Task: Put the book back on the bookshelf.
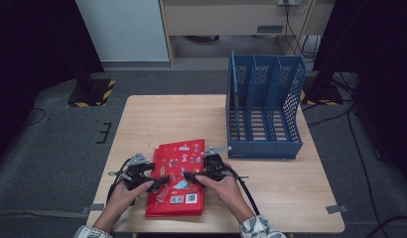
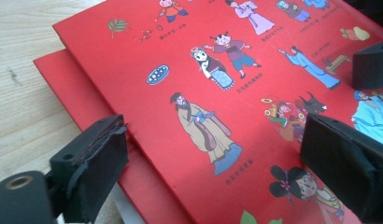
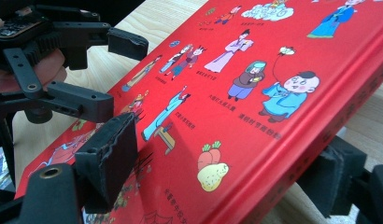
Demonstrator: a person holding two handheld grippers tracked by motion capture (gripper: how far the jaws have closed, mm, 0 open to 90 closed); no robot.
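Red book (image 3: 255,93) lies between right gripper (image 3: 217,172) jaws.

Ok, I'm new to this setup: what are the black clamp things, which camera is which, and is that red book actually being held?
A person holds a two-jaw clamp in each hand: the left gripper and the right gripper. One camera looks down from above; the other two ride on the grippers. On the wooden table lie a stack of red books and a blue file rack. In the right gripper view, the right jaws straddle the top book's spine edge, apparently gripping it. The left jaws stand open over the cover.
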